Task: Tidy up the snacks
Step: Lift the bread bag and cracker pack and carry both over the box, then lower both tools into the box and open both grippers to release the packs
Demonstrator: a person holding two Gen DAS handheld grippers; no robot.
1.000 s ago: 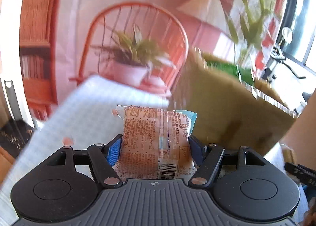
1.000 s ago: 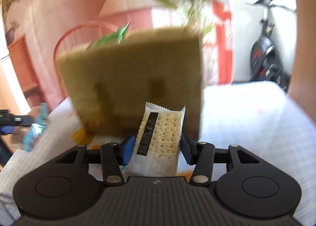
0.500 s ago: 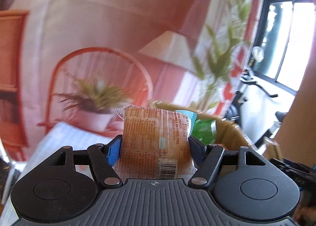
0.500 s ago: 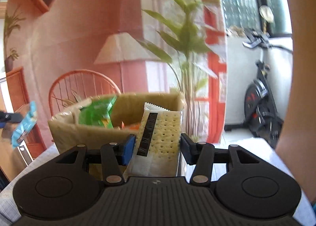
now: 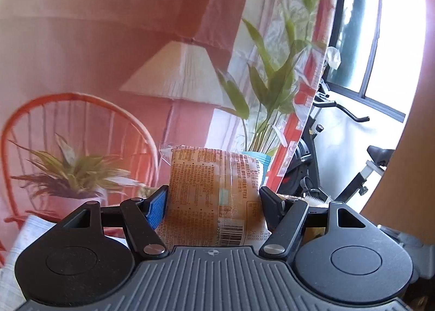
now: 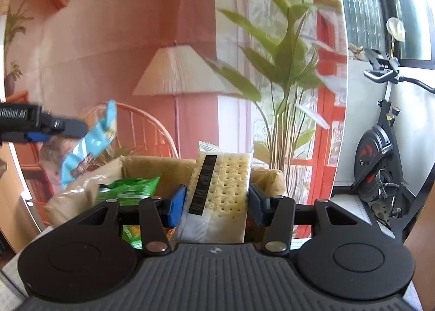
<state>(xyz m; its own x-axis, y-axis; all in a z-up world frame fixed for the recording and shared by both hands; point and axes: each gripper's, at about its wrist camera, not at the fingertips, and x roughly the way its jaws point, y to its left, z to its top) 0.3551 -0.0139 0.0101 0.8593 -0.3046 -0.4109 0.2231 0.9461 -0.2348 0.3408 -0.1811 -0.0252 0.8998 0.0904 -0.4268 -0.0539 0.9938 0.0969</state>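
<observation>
My left gripper [image 5: 214,199] is shut on an orange-brown snack packet [image 5: 214,196] with a blue-edged wrapper behind it, held up in the air. In the right wrist view the left gripper [image 6: 70,127] shows at the far left, its blue wrapper [image 6: 87,145] hanging above the box's left side. My right gripper [image 6: 217,199] is shut on a pack of crackers [image 6: 220,191], held upright just over the near rim of an open brown cardboard box [image 6: 152,166]. A green snack bag [image 6: 127,188] lies inside the box.
A red wire chair [image 5: 81,131] with a potted plant [image 5: 68,177], a floor lamp [image 6: 176,71], a tall green plant [image 6: 285,66] and an exercise bike [image 6: 380,161] stand behind. A white tablecloth corner [image 5: 24,240] shows at the lower left.
Both grippers have risen with their snacks. The box went from filling both views to lying below; the right gripper now looks over its open top, and the left gripper has come closer above it.
</observation>
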